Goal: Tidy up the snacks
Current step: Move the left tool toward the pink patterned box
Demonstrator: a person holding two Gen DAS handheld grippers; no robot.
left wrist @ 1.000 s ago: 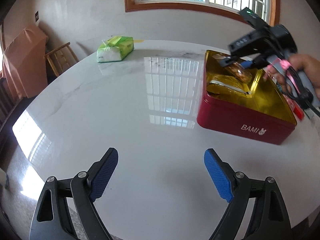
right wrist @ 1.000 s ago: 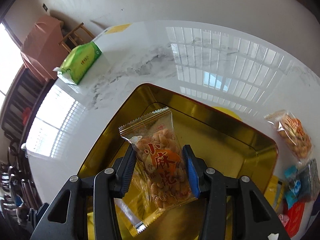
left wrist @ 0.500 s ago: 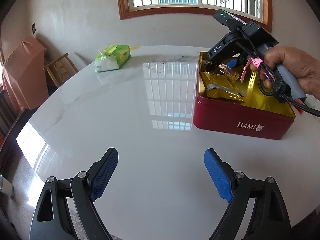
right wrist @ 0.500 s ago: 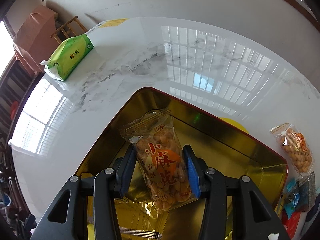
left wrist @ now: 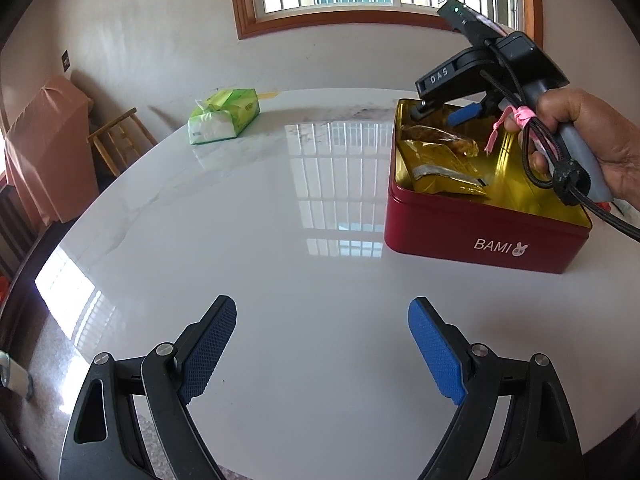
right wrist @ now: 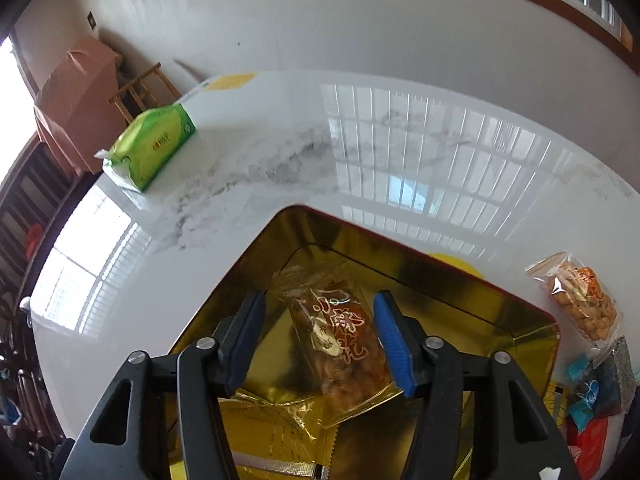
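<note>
A red BAMI tin (left wrist: 480,236) with a gold inside stands on the white marble table; it also shows in the right wrist view (right wrist: 420,276). My right gripper (right wrist: 320,340) is open over the tin's far corner. A clear packet of fried snacks (right wrist: 340,344) lies in the tin between and below its fingers, on a gold packet (right wrist: 276,420). In the left wrist view the right gripper (left wrist: 444,114) hovers above that packet (left wrist: 440,138). My left gripper (left wrist: 322,354) is open and empty above the table's near side.
A green tissue pack (left wrist: 224,120) lies at the table's far left. Right of the tin lie another clear snack packet (right wrist: 580,296) and several blue and red packets (right wrist: 600,396). A wooden chair (left wrist: 116,144) and a covered piece of furniture (left wrist: 44,152) stand by the wall.
My right gripper has opened and let go of the snack packet, which now lies in the tin. The left gripper has stayed open and drawn back a little.
</note>
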